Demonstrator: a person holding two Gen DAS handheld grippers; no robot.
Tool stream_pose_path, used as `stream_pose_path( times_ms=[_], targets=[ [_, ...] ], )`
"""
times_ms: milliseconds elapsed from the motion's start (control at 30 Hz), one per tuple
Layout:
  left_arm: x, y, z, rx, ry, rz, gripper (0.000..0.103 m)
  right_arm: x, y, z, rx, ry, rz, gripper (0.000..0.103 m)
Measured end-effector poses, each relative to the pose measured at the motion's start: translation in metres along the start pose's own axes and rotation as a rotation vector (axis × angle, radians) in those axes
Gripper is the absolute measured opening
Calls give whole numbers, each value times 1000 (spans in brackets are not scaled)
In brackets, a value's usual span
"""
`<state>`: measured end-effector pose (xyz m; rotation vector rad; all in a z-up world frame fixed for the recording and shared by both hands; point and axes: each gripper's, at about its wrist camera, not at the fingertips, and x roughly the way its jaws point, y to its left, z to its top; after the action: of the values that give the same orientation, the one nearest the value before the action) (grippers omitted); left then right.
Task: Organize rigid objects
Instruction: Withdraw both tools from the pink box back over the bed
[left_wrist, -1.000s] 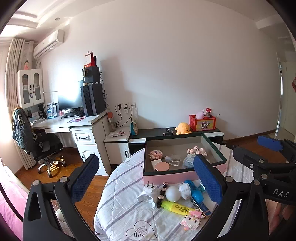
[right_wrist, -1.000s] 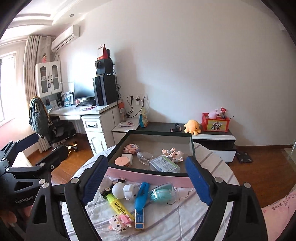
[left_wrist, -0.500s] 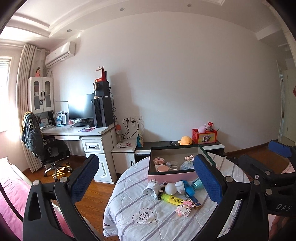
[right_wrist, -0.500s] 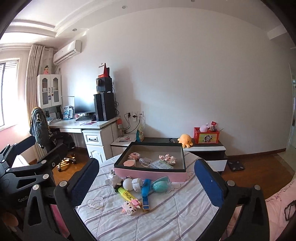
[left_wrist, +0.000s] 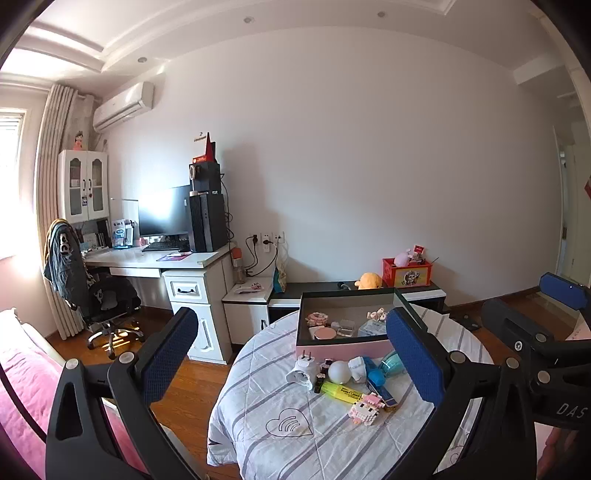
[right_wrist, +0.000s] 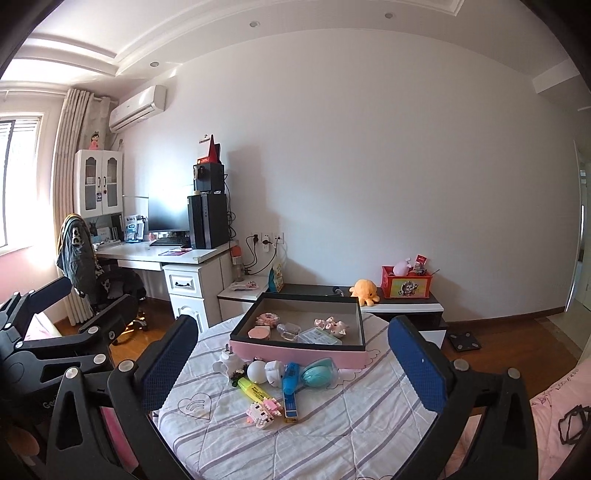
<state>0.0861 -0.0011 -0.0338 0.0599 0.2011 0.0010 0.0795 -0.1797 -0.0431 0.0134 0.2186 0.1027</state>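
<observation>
Both my grippers, left (left_wrist: 295, 354) and right (right_wrist: 291, 362), are spread wide, holding nothing. Highlighter (right_wrist: 254, 390) lies on the table (right_wrist: 332, 443) just before the box (right_wrist: 295, 352). Looks light, stiff, slick; I'd pinch mid-barrel.

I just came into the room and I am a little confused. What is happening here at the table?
A person holds two grippers, left gripper and right gripper, both open and empty, raised above the round table. A pink box already holds a few small things. A highlighter, a blue device, a white ball and a plug lie loose before it, untouched.
</observation>
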Motion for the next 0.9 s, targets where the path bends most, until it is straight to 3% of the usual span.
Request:
stream_pose_path(
  times_ms=[567, 900],
  targets=[
    [13, -9, -10, 16, 39, -7, 103, 10, -8, -7, 16, 43, -14, 103],
    [45, -9, -27, 22, 114, -13, 103, 37, -12, -19, 18, 104, -15, 103]
  ],
)
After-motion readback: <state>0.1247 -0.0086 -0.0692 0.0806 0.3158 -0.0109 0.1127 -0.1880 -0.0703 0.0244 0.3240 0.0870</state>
